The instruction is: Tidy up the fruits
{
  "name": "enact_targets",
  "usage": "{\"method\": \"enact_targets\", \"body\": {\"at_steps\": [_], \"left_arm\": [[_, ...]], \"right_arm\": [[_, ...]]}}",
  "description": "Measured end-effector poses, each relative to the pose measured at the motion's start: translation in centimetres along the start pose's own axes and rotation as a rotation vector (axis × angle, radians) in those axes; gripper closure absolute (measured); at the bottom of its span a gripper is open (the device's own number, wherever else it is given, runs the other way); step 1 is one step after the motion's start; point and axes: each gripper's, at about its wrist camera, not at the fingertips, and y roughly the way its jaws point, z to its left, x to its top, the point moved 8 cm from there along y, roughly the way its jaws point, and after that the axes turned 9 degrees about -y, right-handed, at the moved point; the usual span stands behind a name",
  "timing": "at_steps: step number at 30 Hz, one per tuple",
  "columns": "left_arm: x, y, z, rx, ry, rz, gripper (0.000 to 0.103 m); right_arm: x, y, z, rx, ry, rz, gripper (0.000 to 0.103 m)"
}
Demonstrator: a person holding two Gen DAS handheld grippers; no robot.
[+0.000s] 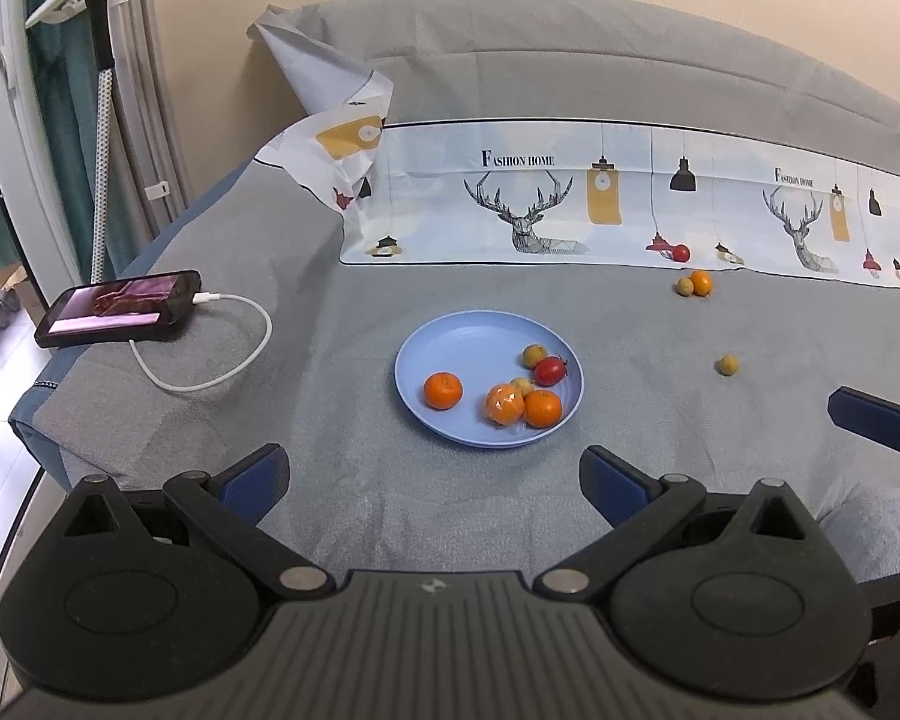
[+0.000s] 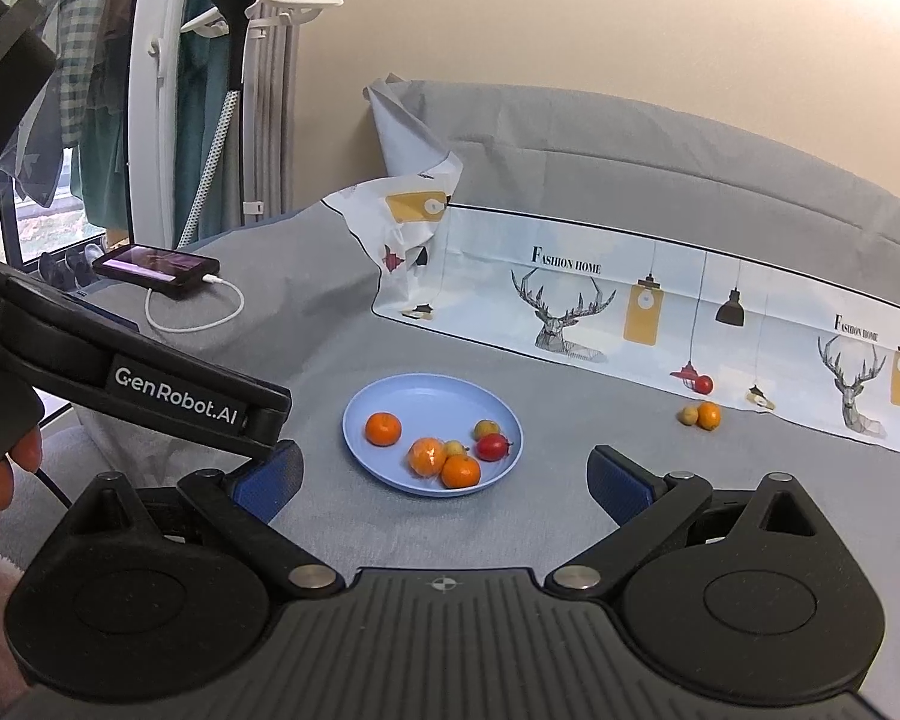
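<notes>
Left of the plate, a phone, charging

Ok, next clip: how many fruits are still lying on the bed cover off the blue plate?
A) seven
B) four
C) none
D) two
B: outside the blue plate lie a small red fruit by the printed cloth, an orange touching a tan fruit, and a lone tan fruit further forward, which the right wrist view does not show.
</notes>
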Motion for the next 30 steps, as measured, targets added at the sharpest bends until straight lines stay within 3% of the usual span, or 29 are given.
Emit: {"method": "enact_targets", "body": {"at_steps": [20,30], "left_arm": [[-0.1,3.1,-0.8,0.011,0.052,0.05,0.0],[2.5,7.5,-5.2,-0.03,0.105,0.097,0.0]], "right_arm": [[-1.5,2.6,-1.3,0.003,0.069,0.061,0.002],[-5.4,7.5,-8.9,-0.146,0.203,0.132,0.003]]}}
